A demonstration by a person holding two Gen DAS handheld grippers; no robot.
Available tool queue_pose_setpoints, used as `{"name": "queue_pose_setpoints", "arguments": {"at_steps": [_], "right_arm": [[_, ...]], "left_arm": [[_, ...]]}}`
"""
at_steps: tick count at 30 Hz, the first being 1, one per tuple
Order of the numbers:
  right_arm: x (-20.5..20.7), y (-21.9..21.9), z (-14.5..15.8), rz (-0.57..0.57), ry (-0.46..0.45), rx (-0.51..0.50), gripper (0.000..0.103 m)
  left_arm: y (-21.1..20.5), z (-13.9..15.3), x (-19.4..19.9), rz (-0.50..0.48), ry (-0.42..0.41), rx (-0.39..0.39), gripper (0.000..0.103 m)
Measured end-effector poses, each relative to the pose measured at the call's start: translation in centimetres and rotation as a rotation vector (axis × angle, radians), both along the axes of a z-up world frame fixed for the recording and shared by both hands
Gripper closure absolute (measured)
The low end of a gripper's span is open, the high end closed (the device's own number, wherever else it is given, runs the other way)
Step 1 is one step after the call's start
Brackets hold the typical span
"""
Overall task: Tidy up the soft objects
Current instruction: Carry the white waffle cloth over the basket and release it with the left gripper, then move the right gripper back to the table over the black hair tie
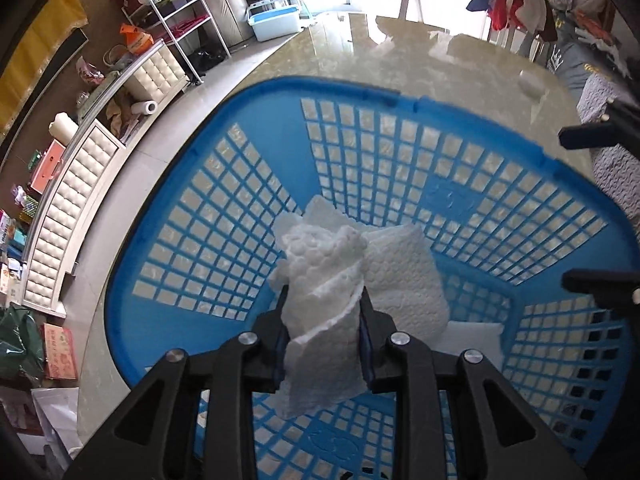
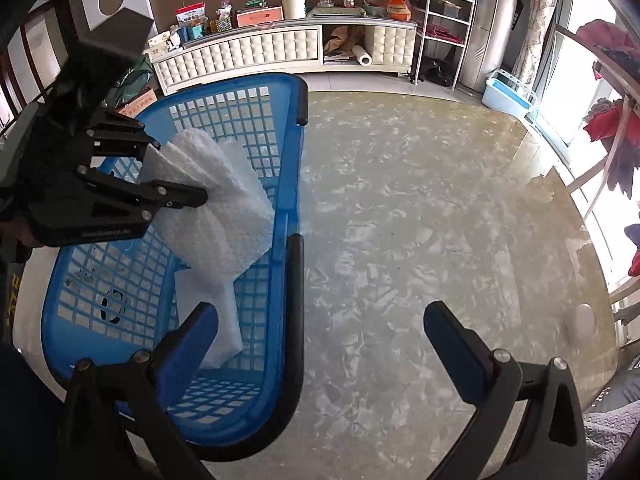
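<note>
A blue plastic lattice basket (image 1: 256,92) (image 2: 296,92) stands on a glossy marble-look table (image 2: 400,220). My left gripper (image 1: 324,296) (image 2: 180,172) points down into it, shut on a rolled white textured towel (image 1: 320,280) (image 2: 224,200) that sticks out past the fingertips. Under it in the basket lie a second folded white towel (image 1: 408,280) and a flat white piece (image 1: 476,336) (image 2: 216,312). My right gripper (image 2: 320,312) (image 1: 580,208) hangs open and holds nothing. Its left finger is over the basket's near right rim and its right finger over bare table.
A small white round object (image 1: 530,82) (image 2: 585,314) sits near the table's far edge. A grey textured cloth (image 1: 612,168) (image 2: 612,432) lies beside the basket. Past the table are a low quilted cabinet (image 2: 280,48), a wire shelf (image 2: 444,12) and hanging clothes (image 1: 512,4).
</note>
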State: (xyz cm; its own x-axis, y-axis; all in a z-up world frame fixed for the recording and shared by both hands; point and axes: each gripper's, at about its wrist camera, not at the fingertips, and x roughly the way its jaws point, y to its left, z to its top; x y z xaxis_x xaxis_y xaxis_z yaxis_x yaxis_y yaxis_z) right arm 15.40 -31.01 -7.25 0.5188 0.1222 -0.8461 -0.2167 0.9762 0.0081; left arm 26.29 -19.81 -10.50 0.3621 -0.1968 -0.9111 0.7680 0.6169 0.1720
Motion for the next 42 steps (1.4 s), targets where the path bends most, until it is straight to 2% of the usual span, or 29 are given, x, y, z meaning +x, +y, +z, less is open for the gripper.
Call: {"name": "queue_pose_setpoints", "arguments": {"at_steps": [1,8,10,15,21,24,27,32,37,42], "right_arm": [[0.0,0.0,0.0,-0.001,0.000,0.000,0.000],[-0.1,0.0,0.1,0.003,0.002,-0.002,0.000],[-0.2,-0.1,0.4,-0.002,-0.002,-0.002,0.000],[-0.8,-0.3,1.3,-0.014,-0.021,0.000,0.000],[-2.3,-0.1,2.6,-0.021,-0.044,0.006,0.000],[-3.3,0.2,3.5,-0.016,-0.059,0.006,0.000],[-4.3,0.7,4.4,-0.010,-0.080,0.003,0.000],[-5.6,1.7,5.6,0.002,-0.090,0.011,0.000],[-6.7,3.6,6.9,0.034,-0.115,0.003,0.000],[-7.7,6.1,7.4,0.062,-0.128,0.010,0.000]], "left_arm": [[0.1,-0.1,0.1,0.000,-0.002,0.007,0.078],[0.5,-0.2,0.5,0.025,-0.007,0.013,0.052],[0.7,0.1,0.6,0.031,-0.008,0.012,0.052],[1.4,1.4,0.3,0.042,-0.020,-0.014,0.037],[1.7,4.4,-2.2,0.030,-0.092,-0.020,0.033],[2.1,6.4,-4.0,0.029,-0.128,-0.038,0.023],[2.9,8.4,-6.1,0.041,-0.159,-0.065,0.020],[4.4,10.7,-9.0,0.095,-0.221,-0.072,0.017],[6.8,11.6,-11.1,0.137,-0.220,-0.111,0.008],[9.8,12.2,-13.0,0.228,-0.236,-0.149,0.000]]}}
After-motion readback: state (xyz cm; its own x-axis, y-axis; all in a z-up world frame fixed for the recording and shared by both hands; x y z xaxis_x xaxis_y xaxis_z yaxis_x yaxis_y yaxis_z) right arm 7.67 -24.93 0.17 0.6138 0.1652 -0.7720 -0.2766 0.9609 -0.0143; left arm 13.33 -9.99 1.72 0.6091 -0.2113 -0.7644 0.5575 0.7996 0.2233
